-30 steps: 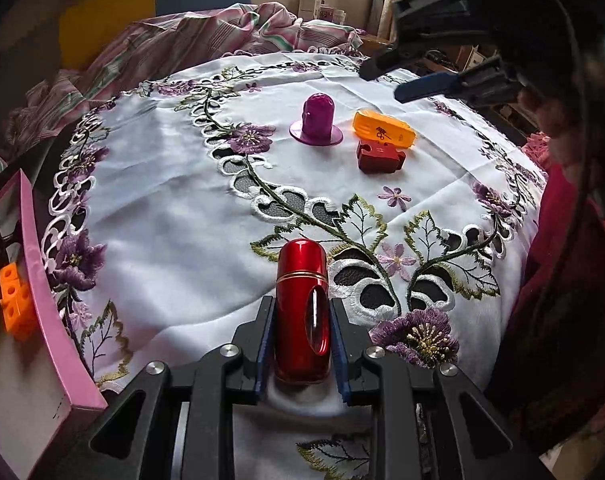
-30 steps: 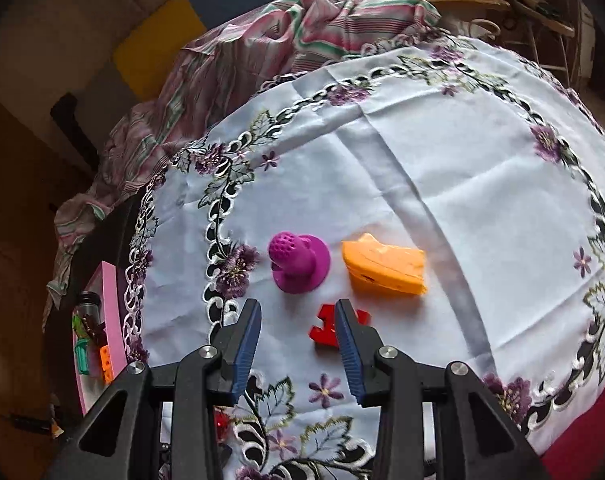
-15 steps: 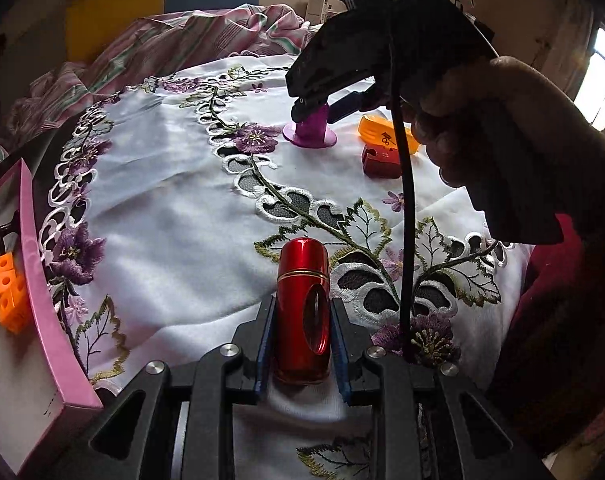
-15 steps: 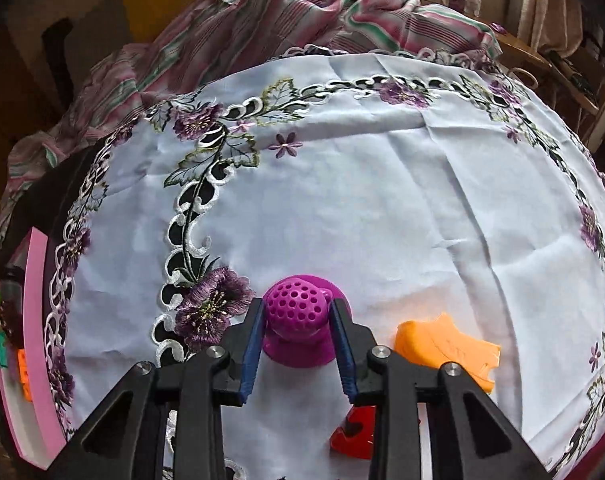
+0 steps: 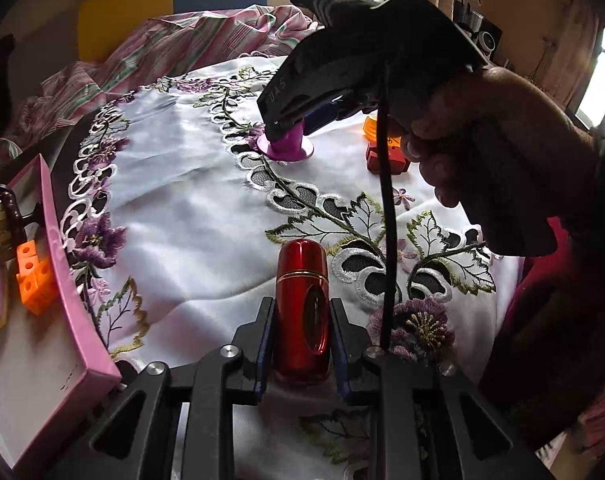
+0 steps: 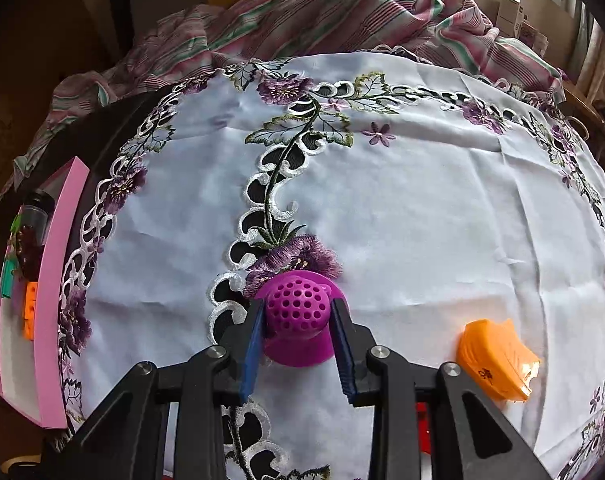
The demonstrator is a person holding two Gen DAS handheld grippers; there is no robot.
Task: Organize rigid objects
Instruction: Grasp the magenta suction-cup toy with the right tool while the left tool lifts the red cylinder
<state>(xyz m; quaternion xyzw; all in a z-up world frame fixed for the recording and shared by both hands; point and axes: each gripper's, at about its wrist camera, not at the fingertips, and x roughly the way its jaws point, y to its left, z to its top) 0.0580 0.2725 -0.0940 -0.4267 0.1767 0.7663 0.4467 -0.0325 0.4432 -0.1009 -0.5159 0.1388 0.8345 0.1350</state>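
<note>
The right tongs (image 6: pixel 298 322) have come down from above the red block (image 5: pixel 386 160) and across to the purple perforated stopper (image 6: pixel 296 312), rolling level; their jaws now clamp its dome, where a second ago they stood empty.

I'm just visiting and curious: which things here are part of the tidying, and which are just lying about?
Part of the job:
- red bottle, in left claw
- purple perforated knob, in right claw
- orange clip
- red block
- pink box

Lying about:
- embroidered tablecloth
- striped fabric
</note>
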